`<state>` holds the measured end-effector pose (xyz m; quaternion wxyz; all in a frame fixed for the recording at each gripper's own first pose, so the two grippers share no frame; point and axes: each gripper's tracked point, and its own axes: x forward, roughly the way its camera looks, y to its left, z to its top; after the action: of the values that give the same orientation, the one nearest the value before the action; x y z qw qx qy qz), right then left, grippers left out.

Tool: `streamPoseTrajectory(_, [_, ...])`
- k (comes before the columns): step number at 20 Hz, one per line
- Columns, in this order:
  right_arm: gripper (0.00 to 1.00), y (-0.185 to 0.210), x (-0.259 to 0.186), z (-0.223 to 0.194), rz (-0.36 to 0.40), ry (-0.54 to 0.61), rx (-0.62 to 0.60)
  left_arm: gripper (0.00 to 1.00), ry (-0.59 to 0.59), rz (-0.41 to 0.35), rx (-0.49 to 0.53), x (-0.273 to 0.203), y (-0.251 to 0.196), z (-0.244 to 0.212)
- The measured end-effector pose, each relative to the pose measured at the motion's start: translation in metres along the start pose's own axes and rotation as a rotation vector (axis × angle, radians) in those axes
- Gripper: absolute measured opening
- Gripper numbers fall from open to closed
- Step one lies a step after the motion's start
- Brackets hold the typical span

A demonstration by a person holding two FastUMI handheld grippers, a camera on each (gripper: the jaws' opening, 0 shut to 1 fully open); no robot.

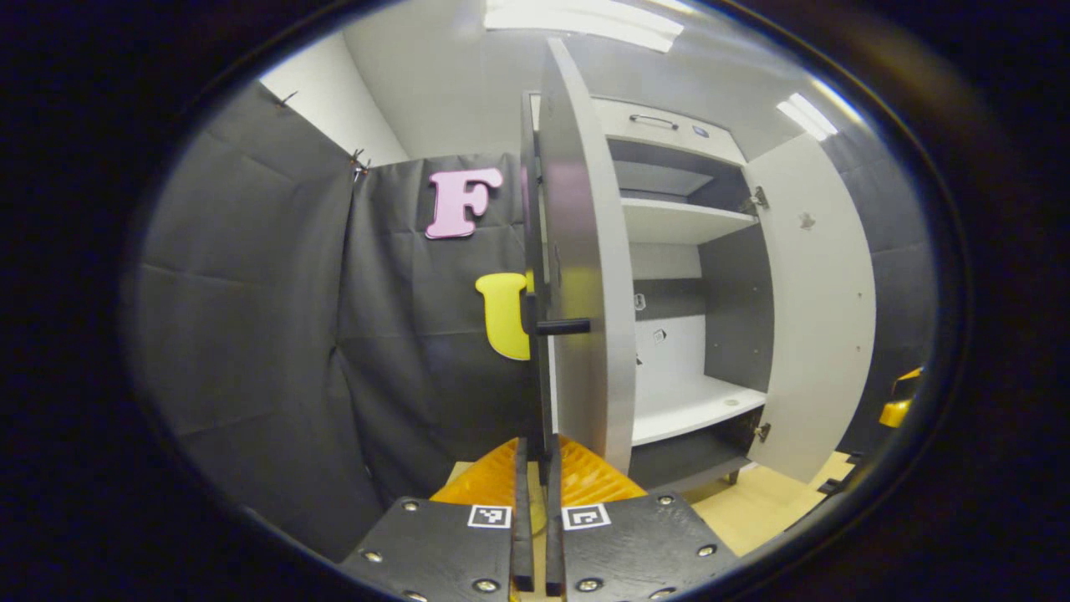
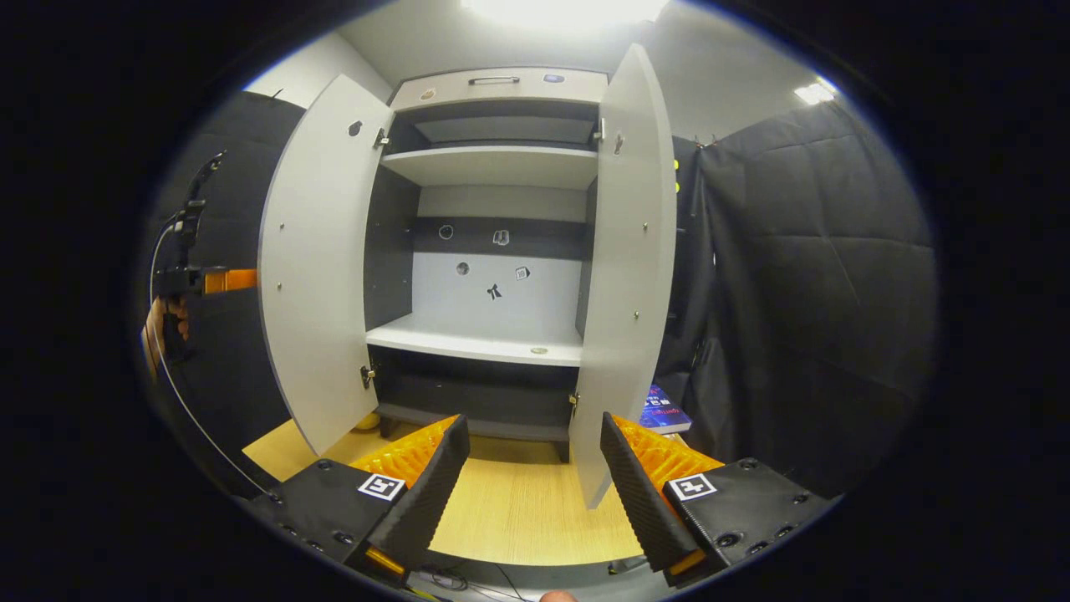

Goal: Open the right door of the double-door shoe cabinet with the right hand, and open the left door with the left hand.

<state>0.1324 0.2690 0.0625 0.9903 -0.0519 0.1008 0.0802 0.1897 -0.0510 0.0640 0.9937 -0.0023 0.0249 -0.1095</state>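
Observation:
The shoe cabinet (image 2: 493, 334) stands with both doors swung wide, its white shelves bare. In the left gripper view the left door (image 1: 581, 251) faces me edge-on, and my left gripper (image 1: 537, 468) is shut on its black vertical handle bar (image 1: 535, 251). The right door (image 1: 815, 309) hangs open beyond. In the right gripper view the left door (image 2: 313, 267) and right door (image 2: 627, 251) frame the shelves. My right gripper (image 2: 531, 493) is open, holding nothing, just short of the right door's lower corner. The left gripper (image 2: 196, 280) and a hand (image 2: 159, 326) peek out behind the left door.
A drawer with a metal handle (image 2: 493, 80) tops the cabinet. A book (image 2: 664, 410) lies on the wooden floor (image 2: 518, 510) to the right of the right door. Black cloth walls close in on both sides. A cable (image 2: 180, 401) hangs from the left gripper.

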Motion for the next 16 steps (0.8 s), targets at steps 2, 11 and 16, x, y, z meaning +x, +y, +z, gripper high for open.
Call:
streamPoseTrajectory(2, [0.99,-0.004,-0.01,0.007,-0.015,-0.034,0.02,0.09,-0.02,0.007,-0.014,-0.022,-0.001,0.002])
streamPoseTrajectory(11, [0.98,-0.024,-0.039,0.02,-0.019,-0.108,0.062,0.09,-0.051,0.091,-0.071,-0.143,-0.018,-0.005])
streamPoseTrajectory(16, [0.96,-0.054,-0.047,0.028,0.0,-0.144,0.053,0.06,-0.021,0.147,-0.02,-0.19,-0.056,-0.025])
